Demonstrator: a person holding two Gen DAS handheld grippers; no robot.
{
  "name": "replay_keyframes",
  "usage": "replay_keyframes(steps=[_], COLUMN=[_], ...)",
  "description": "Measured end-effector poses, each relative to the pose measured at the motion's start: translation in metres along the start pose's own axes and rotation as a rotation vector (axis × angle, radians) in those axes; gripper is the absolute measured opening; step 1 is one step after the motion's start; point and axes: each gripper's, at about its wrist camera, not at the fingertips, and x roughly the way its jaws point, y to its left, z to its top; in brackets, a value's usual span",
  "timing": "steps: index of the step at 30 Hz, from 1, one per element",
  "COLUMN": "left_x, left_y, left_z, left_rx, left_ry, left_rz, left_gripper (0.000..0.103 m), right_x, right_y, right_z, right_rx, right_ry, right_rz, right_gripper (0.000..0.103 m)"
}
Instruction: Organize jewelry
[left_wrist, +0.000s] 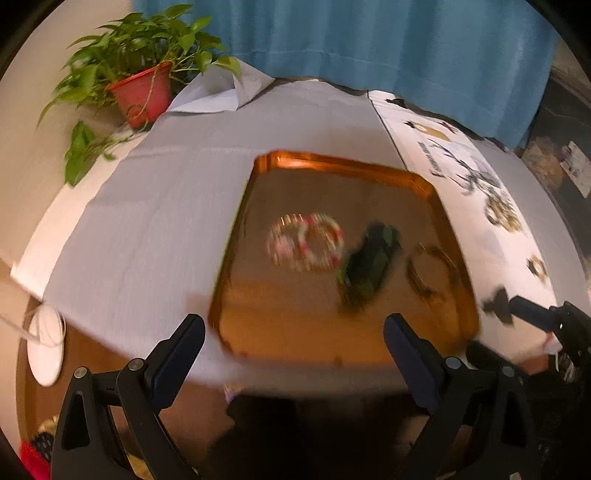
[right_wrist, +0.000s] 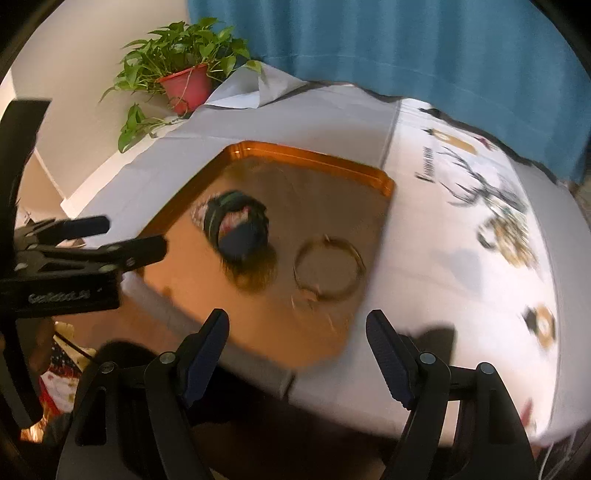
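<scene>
Grey cloth (left_wrist: 155, 206) before blue curtain (left_wrist: 369, 44)

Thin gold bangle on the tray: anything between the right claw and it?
Nothing visible. The thin gold bangle lies flat on the bare floor of the orange metal tray, ahead of the open, empty right claw. The dark bracelet bundle sits off to its left, clear of the path.

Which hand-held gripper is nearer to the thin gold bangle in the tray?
Right. The right hand-held gripper hangs open just before the thin gold bangle; the left hand-held gripper is open farther off, toward the tray's other side.
</scene>
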Motion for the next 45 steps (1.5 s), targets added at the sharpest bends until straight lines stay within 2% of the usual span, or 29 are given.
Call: replay_keyframes(steps=[5, 9, 19, 24, 29, 45], left_x=[-0.039, -0.073, -0.139, -0.156, -0.165, -0.169], left_y=[-0.013, -0.022, -0.051, -0.062, -0.063, -0.065], left_z=[-0.035, -0.055, -0.078, -0.086, -0.091, -0.098], left_rx=[0.012, 0.022, 0.071, 0.117, 0.114, 0.124], left_ry=[-0.009, -0.054, -0.181, -0.206, -0.214, -0.224], left_rz=[-0.011, -0.013, -0.026, -0.023, -0.023, -0.01], left_gripper=[0.096, 0.096, 0.096, 0.096, 0.096, 0.096], right_x=[-0.049, -0.084, -0.157, -0.172, -0.18, -0.189], right_y=[0.0, 0.005, 0.015, 0.017, 0.021, 0.017], right_z=[-0.032, -0.048, -0.076, -0.086, -0.097, -0.104], right_rx=[0.022, 0.024, 0.015, 0.037, 0.04, 0.049], right_ry=[-0.042, -0.089, -0.197, -0.23, -0.232, -0.244], right_rz=[-0.037, -0.043, -0.056, -0.059, -0.056, -0.057], right_gripper=[0.077, 0.077, 0.078, 0.078, 0.078, 0.078])
